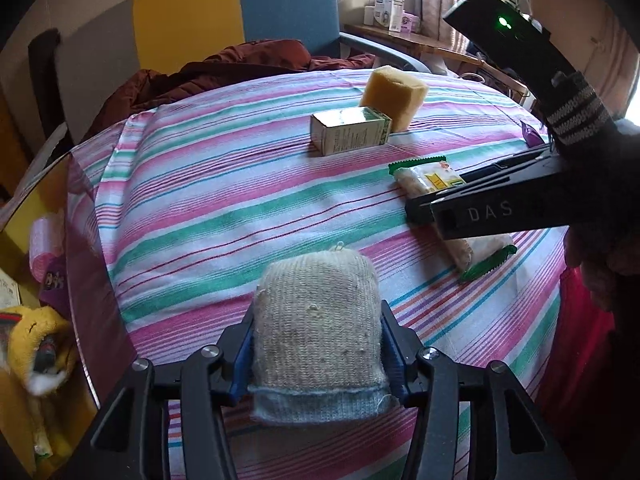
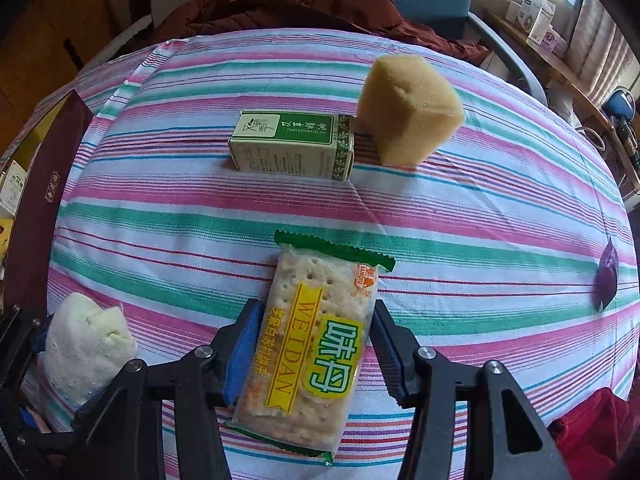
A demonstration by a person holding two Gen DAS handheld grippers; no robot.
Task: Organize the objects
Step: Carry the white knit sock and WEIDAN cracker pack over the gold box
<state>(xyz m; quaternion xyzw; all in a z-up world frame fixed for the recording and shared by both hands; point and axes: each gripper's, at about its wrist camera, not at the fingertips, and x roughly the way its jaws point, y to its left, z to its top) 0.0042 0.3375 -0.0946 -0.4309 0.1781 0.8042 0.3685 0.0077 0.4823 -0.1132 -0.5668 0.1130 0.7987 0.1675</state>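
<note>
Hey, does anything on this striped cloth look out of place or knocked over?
The yellow sponge is tilted, resting on one edge beside the green box, which lies on its side. A small purple wrapper sits alone near the cloth's right edge. Nothing spilled.

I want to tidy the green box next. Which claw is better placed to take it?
Neither is free: the left claw grips the knitted cloth and the right claw the cracker pack. Once emptied, the right looks closer to the green box.

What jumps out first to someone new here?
The striped tablecloth, then the two grips near the front edge: the left gripper clamps a knitted cloth roll while the right gripper closes on a cracker packet. Behind sit a green box and a yellow sponge.
</note>
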